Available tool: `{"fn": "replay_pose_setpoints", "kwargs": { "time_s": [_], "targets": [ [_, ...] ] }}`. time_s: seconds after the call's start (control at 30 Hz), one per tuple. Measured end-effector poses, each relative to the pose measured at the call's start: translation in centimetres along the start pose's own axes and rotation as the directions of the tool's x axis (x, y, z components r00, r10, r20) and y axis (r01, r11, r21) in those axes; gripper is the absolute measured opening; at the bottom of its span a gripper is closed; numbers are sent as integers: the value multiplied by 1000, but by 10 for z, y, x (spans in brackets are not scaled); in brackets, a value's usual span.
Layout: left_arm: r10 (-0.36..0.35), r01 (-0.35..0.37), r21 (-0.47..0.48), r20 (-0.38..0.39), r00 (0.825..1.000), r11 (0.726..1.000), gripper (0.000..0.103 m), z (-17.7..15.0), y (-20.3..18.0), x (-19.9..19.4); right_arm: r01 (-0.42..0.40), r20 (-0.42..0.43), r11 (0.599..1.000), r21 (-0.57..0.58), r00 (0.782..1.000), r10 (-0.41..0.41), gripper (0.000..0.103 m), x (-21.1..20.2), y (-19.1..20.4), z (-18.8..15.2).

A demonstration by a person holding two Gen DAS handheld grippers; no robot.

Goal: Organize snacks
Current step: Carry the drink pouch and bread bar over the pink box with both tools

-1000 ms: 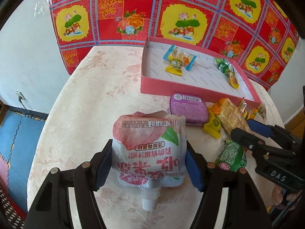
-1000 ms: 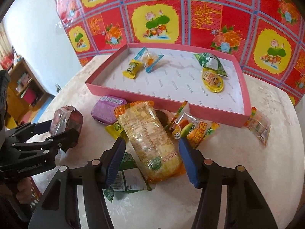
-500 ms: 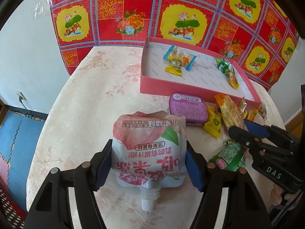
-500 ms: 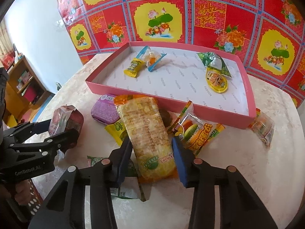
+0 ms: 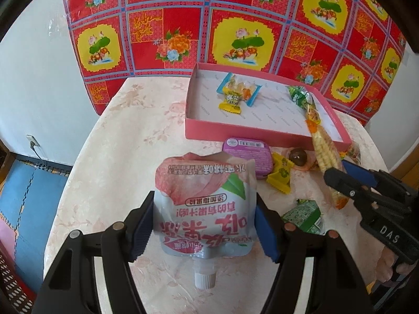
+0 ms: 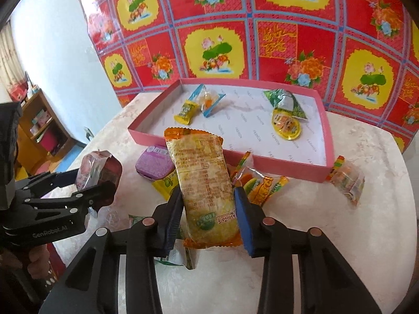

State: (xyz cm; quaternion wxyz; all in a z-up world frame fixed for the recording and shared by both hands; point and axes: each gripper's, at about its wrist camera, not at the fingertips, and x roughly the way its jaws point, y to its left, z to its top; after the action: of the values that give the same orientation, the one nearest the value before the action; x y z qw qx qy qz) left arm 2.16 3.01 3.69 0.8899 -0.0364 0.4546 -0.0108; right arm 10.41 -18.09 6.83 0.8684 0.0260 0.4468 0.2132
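Note:
My left gripper (image 5: 204,225) is shut on a white and pink peach jelly pouch (image 5: 205,204), spout toward me, held above the table. My right gripper (image 6: 208,206) is shut on a long orange-edged rice cracker pack (image 6: 203,180) and holds it lifted and tilted toward the pink tray (image 6: 277,166). The tray also shows in the left wrist view (image 5: 235,133). It holds a yellow candy (image 6: 186,111), a blue-edged candy (image 6: 209,99), a green packet (image 6: 285,102) and a yellow jelly cup (image 6: 286,125). The cracker pack also shows in the left wrist view (image 5: 324,151).
On the round cream table (image 5: 117,157), in front of the tray, lie a purple tin (image 5: 246,154), a yellow candy (image 5: 281,176), a brown round sweet (image 5: 298,157), a green packet (image 5: 303,214), an orange gummy pack (image 6: 262,185) and a clear candy pack (image 6: 347,180). A red floral cloth (image 6: 262,39) hangs behind.
My right gripper closed on the rice cracker pack and lifted it off the table, uncovering a brown round sweet. My left gripper kept hold of the jelly pouch, barely moving.

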Motion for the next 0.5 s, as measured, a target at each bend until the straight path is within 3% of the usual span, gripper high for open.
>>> {"fn": "replay_pose_setpoints", "kwargs": {
  "time_s": [0.5],
  "targets": [
    [-14, 15, -10, 39, 999, 1000, 72, 12, -9, -16, -11, 54, 999, 53, 999, 8, 40, -21, -19, 5]
  ]
}}
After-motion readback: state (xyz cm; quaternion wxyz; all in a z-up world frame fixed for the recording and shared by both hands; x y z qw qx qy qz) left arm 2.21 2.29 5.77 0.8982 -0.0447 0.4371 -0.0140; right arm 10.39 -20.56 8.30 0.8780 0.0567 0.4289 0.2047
